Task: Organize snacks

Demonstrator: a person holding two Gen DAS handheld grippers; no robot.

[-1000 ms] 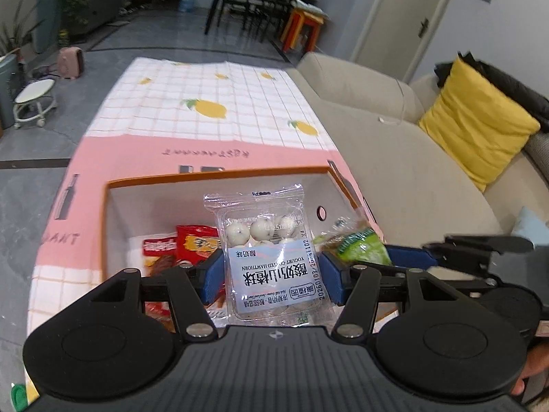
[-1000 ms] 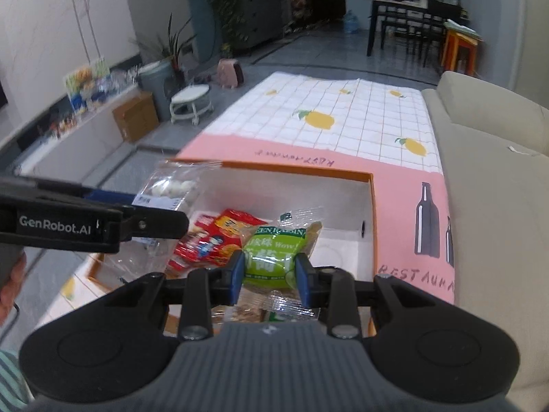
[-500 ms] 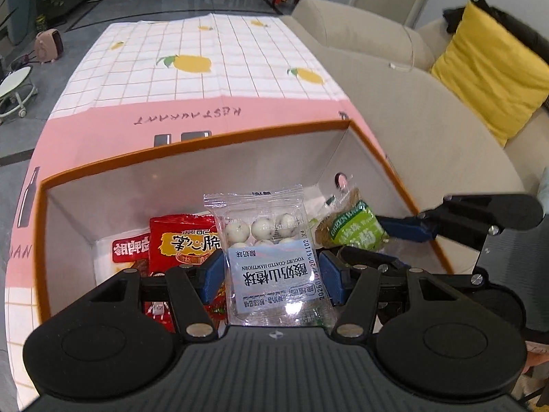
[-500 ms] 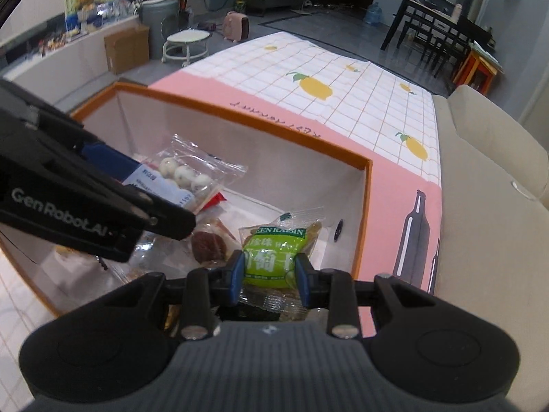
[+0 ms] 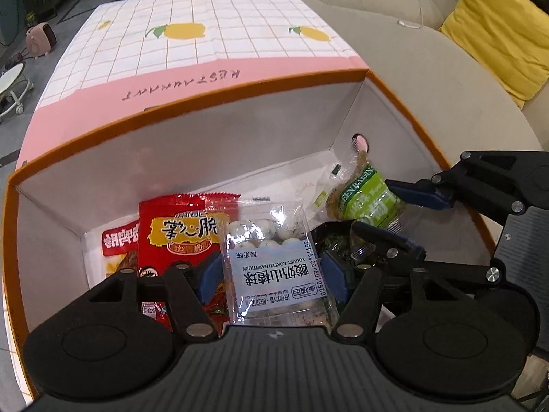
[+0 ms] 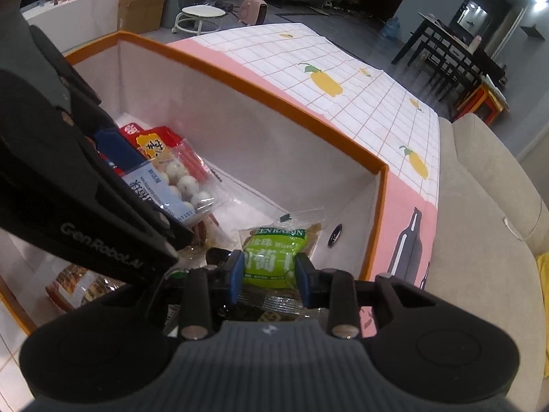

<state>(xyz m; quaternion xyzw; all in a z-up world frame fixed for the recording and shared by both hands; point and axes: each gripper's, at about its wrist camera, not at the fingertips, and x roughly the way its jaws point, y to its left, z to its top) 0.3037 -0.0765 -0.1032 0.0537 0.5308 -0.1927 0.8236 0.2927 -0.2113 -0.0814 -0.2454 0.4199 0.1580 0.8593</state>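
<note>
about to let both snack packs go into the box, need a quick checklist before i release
1. Left tool grips the yogurt hawthorn pack: ok, blue pads pinch both side edges.
2. Right tool grips the green raisin pack: ok, pads closed on it.
3. Both packs inside the orange-rimmed box walls: ok, both sit below the rim.
4. Landing spot under the raisin pack: cannot tell, dark wrappers lie below it but the box floor is hidden.
5. Landing spot under the hawthorn pack: ok, it sits over the red snack bag, which is lying flat.
6. Tools apart from each other: not ok, they nearly overlap in the right wrist view.
</note>
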